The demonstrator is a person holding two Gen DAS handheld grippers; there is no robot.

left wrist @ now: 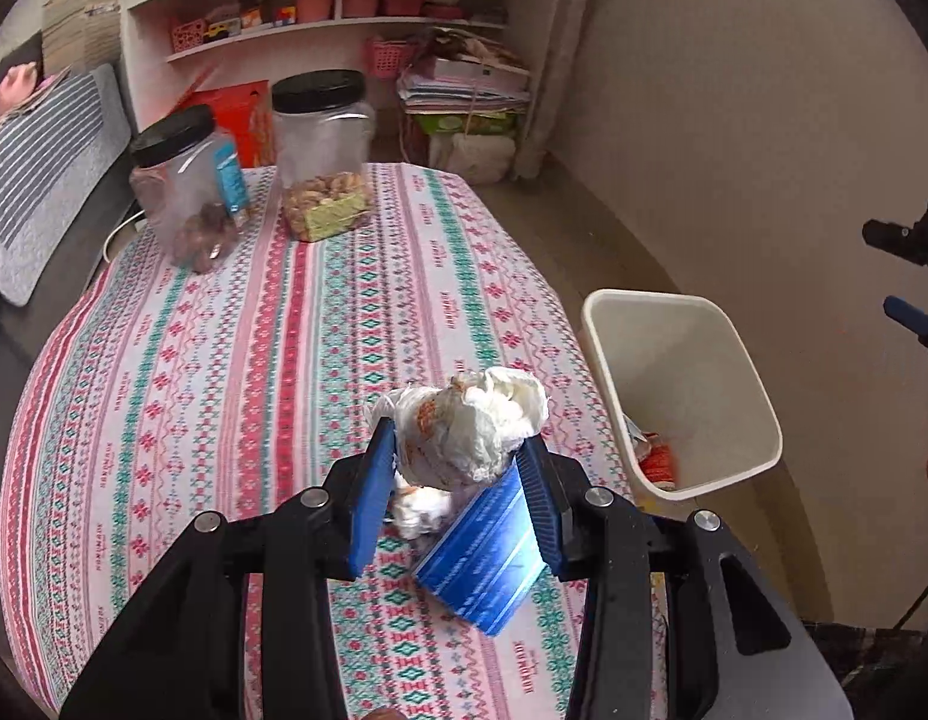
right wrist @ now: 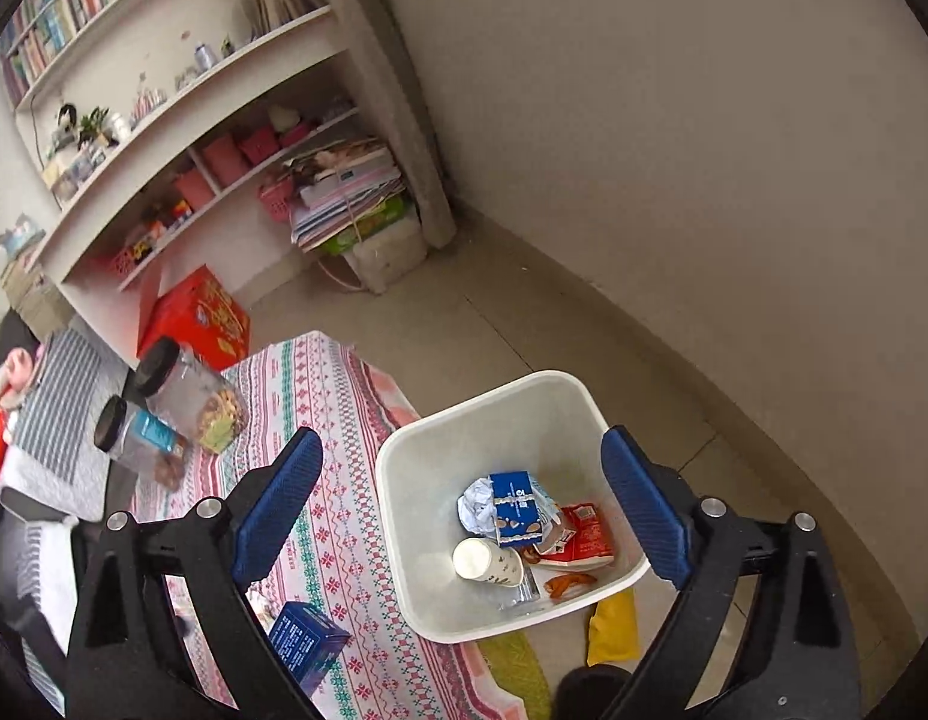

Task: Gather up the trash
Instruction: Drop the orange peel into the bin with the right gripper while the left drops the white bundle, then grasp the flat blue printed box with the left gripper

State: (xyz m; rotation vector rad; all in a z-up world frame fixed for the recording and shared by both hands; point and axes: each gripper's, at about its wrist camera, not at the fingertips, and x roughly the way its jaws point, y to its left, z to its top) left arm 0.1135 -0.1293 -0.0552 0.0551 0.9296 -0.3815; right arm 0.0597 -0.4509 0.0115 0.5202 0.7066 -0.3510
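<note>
My left gripper [left wrist: 458,438] is shut on a crumpled white tissue wad [left wrist: 469,426] with orange stains, held just above the patterned tablecloth [left wrist: 236,372]. A blue box [left wrist: 484,558] lies on the cloth under the right finger; it also shows in the right wrist view [right wrist: 308,639]. The white trash bin [left wrist: 757,384] stands on the floor right of the table. My right gripper [right wrist: 464,498] is open and empty above the bin [right wrist: 404,516], which holds a blue carton [right wrist: 514,507], a paper cup [right wrist: 487,561], a red wrapper [right wrist: 583,534] and crumpled paper.
Two clear jars with black lids [left wrist: 323,156] [left wrist: 188,186] stand at the table's far end. White shelves [left wrist: 344,24] with baskets line the back wall. A red box [right wrist: 197,315] sits on the floor. A striped cushion [left wrist: 38,174] lies at the left. A yellow cloth [right wrist: 610,627] lies beside the bin.
</note>
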